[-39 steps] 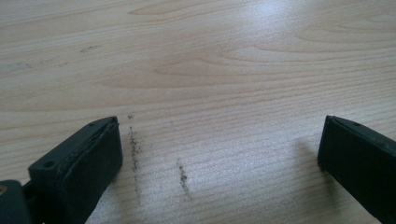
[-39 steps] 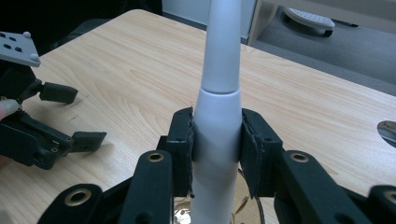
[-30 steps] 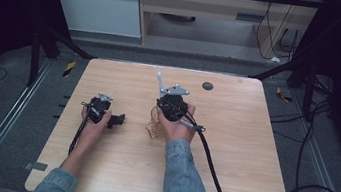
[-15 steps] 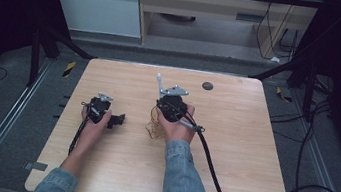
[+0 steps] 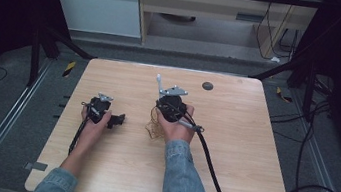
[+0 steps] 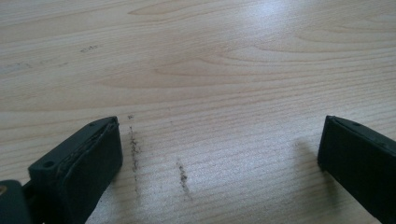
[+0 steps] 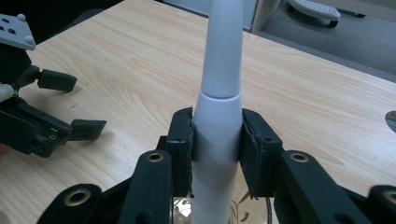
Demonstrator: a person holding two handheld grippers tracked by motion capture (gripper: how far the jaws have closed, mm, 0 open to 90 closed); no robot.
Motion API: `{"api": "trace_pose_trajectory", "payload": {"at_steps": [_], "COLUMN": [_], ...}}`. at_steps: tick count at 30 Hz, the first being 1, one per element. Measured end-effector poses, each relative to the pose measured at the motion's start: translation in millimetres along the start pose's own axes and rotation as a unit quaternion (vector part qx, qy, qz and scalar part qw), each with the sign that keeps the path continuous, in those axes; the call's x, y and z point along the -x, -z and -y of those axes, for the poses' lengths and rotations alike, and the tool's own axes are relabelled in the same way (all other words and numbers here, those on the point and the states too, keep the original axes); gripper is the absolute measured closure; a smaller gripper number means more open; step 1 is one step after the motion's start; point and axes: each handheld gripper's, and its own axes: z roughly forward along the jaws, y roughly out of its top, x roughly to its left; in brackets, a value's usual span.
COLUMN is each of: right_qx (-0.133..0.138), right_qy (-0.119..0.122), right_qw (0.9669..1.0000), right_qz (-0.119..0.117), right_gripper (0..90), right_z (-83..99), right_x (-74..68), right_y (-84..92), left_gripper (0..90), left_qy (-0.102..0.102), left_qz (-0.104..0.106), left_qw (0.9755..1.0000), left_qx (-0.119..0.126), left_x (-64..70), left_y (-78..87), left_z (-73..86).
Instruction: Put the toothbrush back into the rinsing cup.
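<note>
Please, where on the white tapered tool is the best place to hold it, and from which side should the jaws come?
Probably the thick lower body of the white tapered tool, below its narrowing upper part. The right gripper already clamps it there, one pad on each side, with the tool standing upright. The round, wider section gives the pads more surface than the slim tip, so coming in level from the side seems best.

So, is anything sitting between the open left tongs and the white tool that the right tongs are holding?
Nothing visible: only bare table lies between the left tongs and the white tool, which stands clamped in the right tongs. A brown tangle lies beside the right hand.
</note>
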Motion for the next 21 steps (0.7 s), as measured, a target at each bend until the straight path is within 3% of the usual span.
{"api": "trace_pose_trajectory", "payload": {"at_steps": [21], "right_qx": [-0.009], "right_qy": [0.002], "right_qw": [1.0000], "right_qz": [-0.001], "right_gripper": [67.1], "right_z": [1.6], "right_x": [-0.5], "right_y": [-2.9], "left_gripper": [0.0], "left_qy": [-0.001], "left_qz": [0.001], "left_qw": [1.0000], "left_qx": [0.000], "left_x": [-0.3], "left_y": [-0.1], "left_z": [-0.1]}}
